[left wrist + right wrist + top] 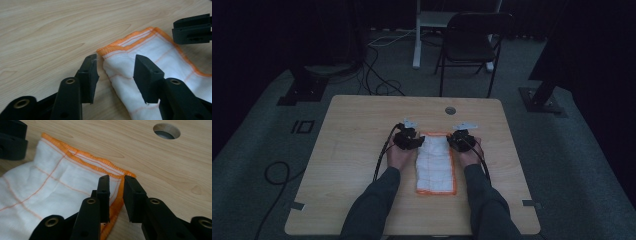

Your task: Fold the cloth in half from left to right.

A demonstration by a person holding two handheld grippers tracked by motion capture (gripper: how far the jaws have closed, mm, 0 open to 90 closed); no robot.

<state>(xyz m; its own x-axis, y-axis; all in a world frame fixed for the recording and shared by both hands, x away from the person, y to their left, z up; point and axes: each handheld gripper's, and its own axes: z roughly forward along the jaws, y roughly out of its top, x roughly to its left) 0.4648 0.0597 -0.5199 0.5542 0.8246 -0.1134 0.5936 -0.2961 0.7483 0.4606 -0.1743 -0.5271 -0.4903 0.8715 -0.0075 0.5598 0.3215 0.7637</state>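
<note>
Tongs first: we are seeing the left black two-jaw tongs (115, 75) standing wide apart astride the far left corner of the folded white cloth with orange hem (436, 162), while the right tongs (116, 196) are pinching its far right corner on the light wooden table (357, 150).

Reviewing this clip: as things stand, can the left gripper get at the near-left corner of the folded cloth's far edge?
Probably yes. The left gripper is open, its jaws straddling the orange-hemmed corner of the cloth on the bare table. Nothing lies between them; the right gripper works the opposite corner.
</note>
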